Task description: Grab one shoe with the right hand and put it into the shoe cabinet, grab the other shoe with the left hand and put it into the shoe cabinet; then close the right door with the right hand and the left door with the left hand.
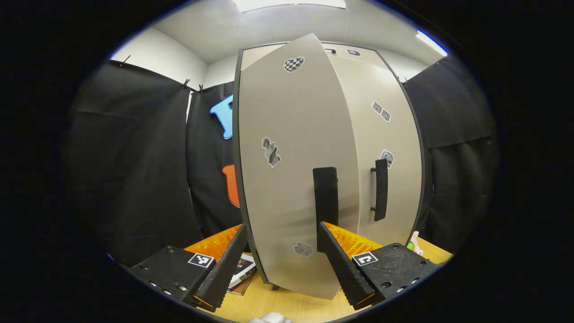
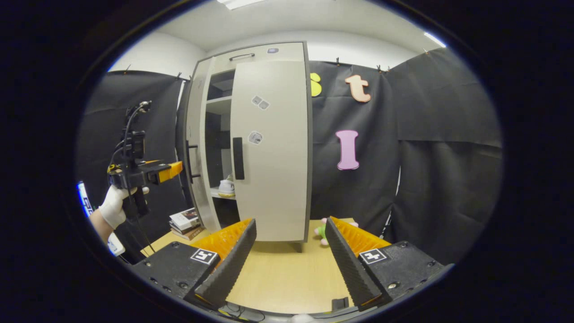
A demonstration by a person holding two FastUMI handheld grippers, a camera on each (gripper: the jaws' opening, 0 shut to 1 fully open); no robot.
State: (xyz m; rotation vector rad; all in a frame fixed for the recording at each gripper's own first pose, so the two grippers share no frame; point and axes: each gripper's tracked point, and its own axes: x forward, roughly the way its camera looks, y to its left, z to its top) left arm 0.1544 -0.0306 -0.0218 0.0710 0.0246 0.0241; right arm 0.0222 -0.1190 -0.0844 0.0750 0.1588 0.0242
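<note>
Left gripper (image 1: 282, 264) right at left door (image 1: 287, 179), fingers spread wide, nothing between them, handle (image 1: 325, 202) dead ahead. Door ajar, swung partway. Right door (image 2: 269, 148) flush shut. Right gripper (image 2: 291, 255) back over bench (image 2: 282, 273), fingers wide, empty. Shoe (image 2: 226, 186) on cabinet shelf through gap. Door stickers unreadable. Books (image 2: 184, 223) beside cabinet.
</note>
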